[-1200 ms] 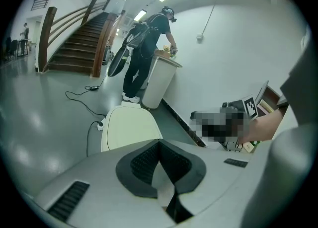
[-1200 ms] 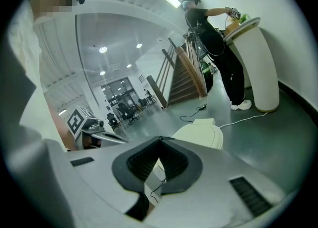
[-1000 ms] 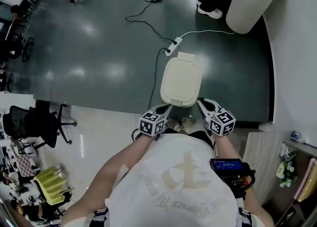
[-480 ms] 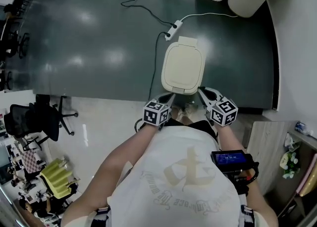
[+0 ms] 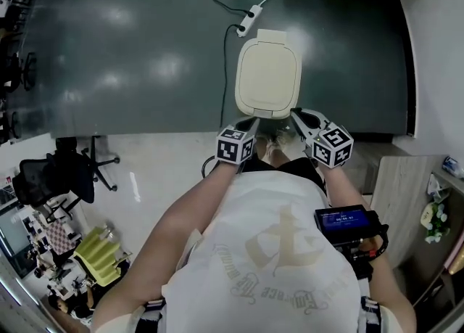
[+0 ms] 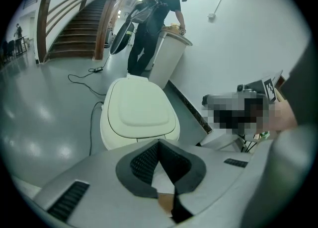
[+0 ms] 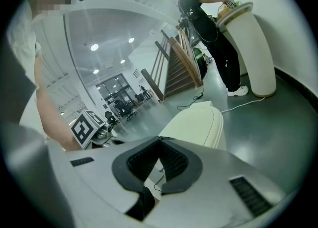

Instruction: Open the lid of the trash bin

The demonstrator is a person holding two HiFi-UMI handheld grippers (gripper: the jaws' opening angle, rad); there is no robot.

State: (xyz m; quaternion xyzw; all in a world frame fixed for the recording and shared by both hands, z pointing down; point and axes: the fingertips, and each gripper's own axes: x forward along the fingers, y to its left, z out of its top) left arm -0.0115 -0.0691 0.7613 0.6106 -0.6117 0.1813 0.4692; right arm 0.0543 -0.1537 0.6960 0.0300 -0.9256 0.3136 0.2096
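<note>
- A cream plastic trash bin [image 5: 267, 81] stands on the dark glossy floor [image 5: 145, 56], straight ahead of the person. It is just on the far side of the line where the dark floor meets a pale one. Its rounded lid [image 5: 267, 70] lies flat and closed.
- The left hand-held gripper [image 5: 245, 125] is at the bin's near-left corner. Its jaws are together at the tips with nothing between them. The left gripper view shows the closed lid just beyond the tips, but no view shows whether they touch the bin.
- The right hand-held gripper [image 5: 299, 117] is at the bin's near-right corner. Its jaws are likewise together and empty, and the bin's rim lies just past the tips.
- A white power strip [image 5: 248, 21] lies on the dark floor on the far side of the bin, with black and white cables running from it.
- A taller cream bin [image 6: 166, 55] stands far to the right by the white wall, and a person in dark clothes [image 6: 151, 16] bends over it.
- A wooden staircase [image 6: 74, 28] rises at the far left.
- A black device with a blue screen [image 5: 346, 221] sits on the right forearm of the person holding the grippers.
</note>
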